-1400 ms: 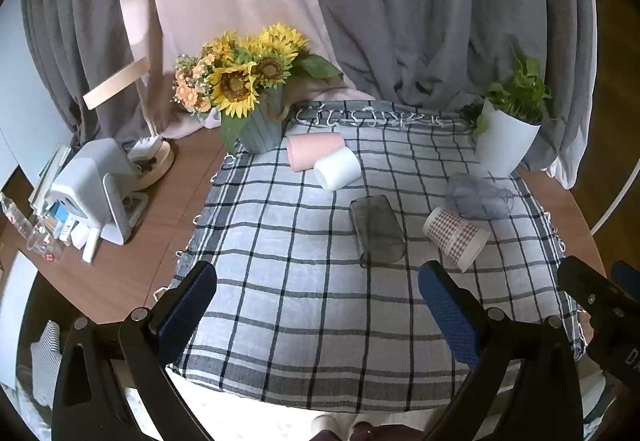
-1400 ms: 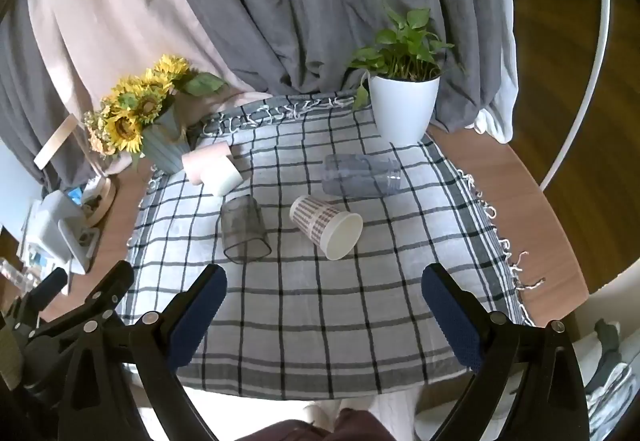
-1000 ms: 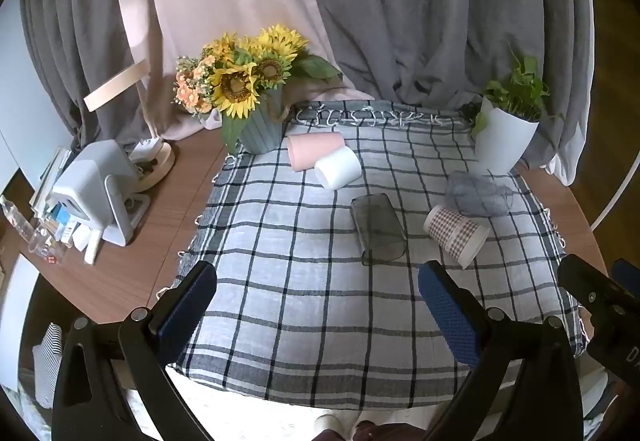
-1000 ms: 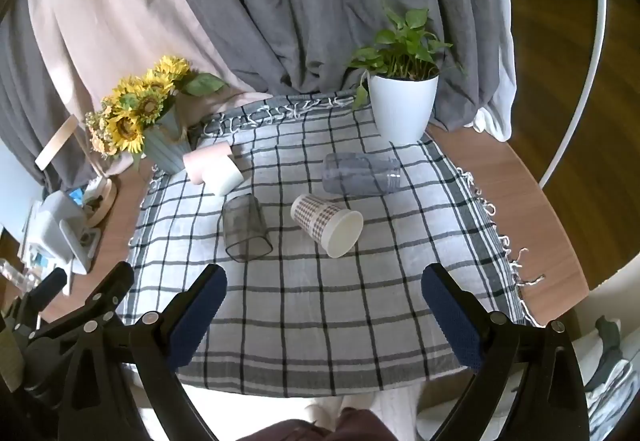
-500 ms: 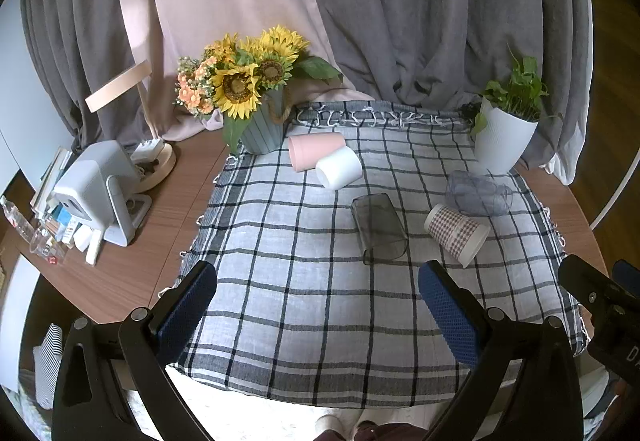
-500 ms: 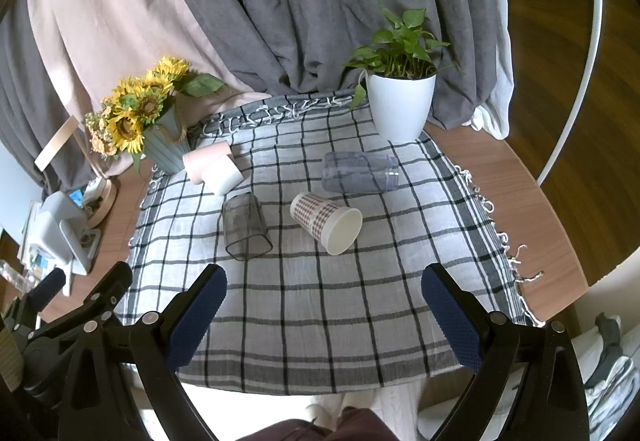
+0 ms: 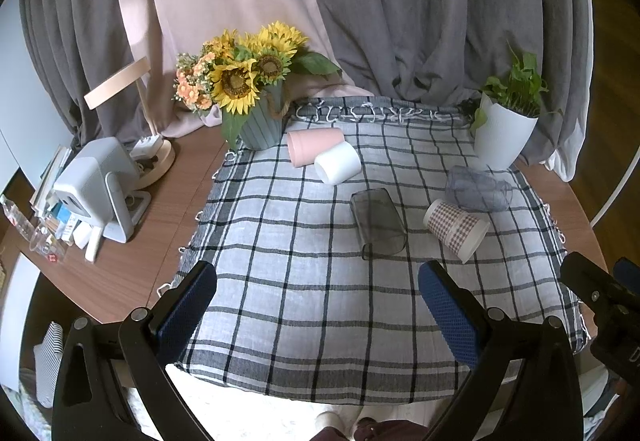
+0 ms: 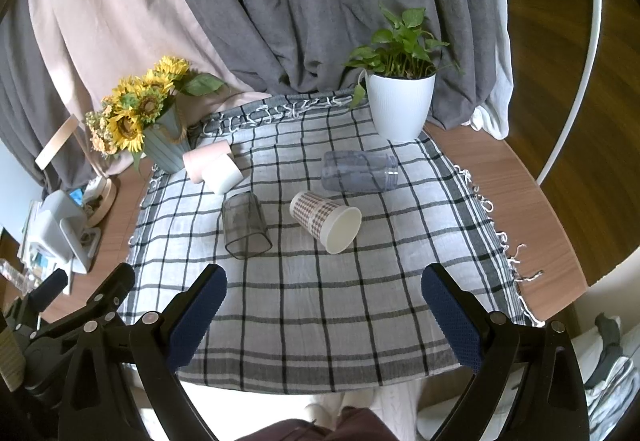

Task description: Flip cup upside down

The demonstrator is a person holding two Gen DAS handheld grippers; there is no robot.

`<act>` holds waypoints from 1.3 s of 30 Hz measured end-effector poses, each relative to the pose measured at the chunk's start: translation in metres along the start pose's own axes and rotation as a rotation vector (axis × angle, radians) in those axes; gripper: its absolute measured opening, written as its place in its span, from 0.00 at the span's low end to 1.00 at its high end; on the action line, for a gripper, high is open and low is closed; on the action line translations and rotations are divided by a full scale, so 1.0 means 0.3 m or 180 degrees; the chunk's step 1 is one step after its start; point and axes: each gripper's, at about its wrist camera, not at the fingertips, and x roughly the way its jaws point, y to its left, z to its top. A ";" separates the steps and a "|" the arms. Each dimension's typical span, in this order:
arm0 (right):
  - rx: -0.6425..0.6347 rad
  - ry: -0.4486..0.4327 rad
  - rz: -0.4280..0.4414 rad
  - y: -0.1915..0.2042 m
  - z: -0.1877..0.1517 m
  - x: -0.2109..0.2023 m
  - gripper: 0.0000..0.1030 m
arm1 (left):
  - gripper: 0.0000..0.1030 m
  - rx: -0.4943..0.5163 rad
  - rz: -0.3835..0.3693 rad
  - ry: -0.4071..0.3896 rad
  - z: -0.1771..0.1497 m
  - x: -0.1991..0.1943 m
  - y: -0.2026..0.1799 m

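Observation:
Several cups lie on their sides on a checked cloth (image 7: 304, 281): a pink cup (image 7: 314, 145), a white cup (image 7: 338, 163), a smoky clear cup (image 7: 378, 223), a checked paper cup (image 7: 456, 227) and a clear bluish tumbler (image 7: 478, 189). They also show in the right wrist view: the pink cup (image 8: 202, 159), white cup (image 8: 223, 173), smoky cup (image 8: 245, 225), paper cup (image 8: 325, 221) and tumbler (image 8: 360, 171). My left gripper (image 7: 318, 311) is open and empty, above the cloth's near edge. My right gripper (image 8: 324, 315) is open and empty, likewise short of the cups.
A sunflower vase (image 7: 258, 121) stands at the cloth's back left and a white potted plant (image 8: 400, 105) at the back right. A white device (image 7: 100, 185) and small clutter sit on the wooden table at left. Curtains hang behind.
Both grippers have drawn back and risen slightly; the cups look a little farther away. Nothing on the cloth has moved.

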 end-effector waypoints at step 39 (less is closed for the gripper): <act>0.0000 0.0008 -0.0006 0.000 -0.002 0.005 0.95 | 1.00 0.0025 0.0015 0.0035 -0.016 0.025 -0.022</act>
